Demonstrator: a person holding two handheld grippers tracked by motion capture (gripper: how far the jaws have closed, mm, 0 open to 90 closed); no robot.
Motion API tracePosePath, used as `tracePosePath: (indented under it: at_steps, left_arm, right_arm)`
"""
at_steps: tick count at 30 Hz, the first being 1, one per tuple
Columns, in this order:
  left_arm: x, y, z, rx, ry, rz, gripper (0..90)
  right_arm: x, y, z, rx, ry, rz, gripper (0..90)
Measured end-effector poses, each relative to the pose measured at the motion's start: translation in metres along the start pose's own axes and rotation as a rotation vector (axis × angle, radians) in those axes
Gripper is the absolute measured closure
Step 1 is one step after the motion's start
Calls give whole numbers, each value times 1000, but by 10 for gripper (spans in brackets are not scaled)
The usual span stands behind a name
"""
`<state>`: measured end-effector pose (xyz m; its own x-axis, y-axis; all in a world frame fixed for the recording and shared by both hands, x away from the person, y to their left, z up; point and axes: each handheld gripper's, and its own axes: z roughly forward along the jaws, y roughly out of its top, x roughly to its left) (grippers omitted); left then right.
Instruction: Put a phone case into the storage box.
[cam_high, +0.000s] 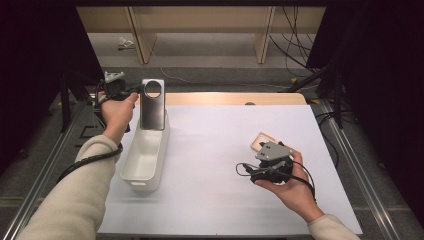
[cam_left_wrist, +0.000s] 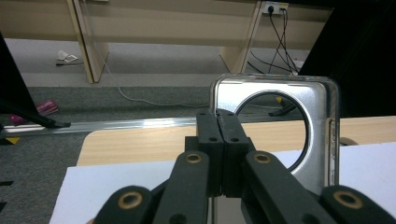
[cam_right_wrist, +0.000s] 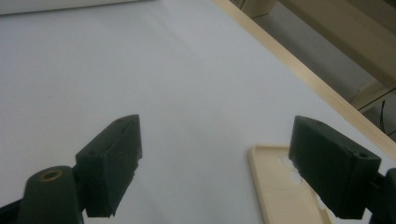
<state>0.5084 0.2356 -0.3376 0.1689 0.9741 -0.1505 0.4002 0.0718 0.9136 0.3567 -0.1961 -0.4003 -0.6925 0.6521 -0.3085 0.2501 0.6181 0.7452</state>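
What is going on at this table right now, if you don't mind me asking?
A person works with two hand-held grippers. The left gripper is shut on the edge of a silver phone case with a round camera hole, holding it upright over the far end of a white plastic bin. The right gripper is open, empty, just above the white table, with a beige phone case lying beside its fingers.

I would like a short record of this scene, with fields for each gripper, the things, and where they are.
left gripper: jaws shut on the edge of the clear phone case
clear phone case: upright, lower end in the white bin
white bin: on the white table, left side
right gripper: jaws open, nothing between them
beige phone case: flat on the table, just beyond the right gripper
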Motion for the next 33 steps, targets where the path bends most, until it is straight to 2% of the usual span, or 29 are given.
tracePosePath:
  at_steps: [18, 33]
  left_arm:
    - [6, -2, 11, -5, 31, 14, 889]
    - [10, -9, 20, 14, 47, 26, 889]
  right_arm:
    - [0, 0, 1, -1, 3, 4, 181]
    - [1, 0, 1, 0, 6, 5, 182]
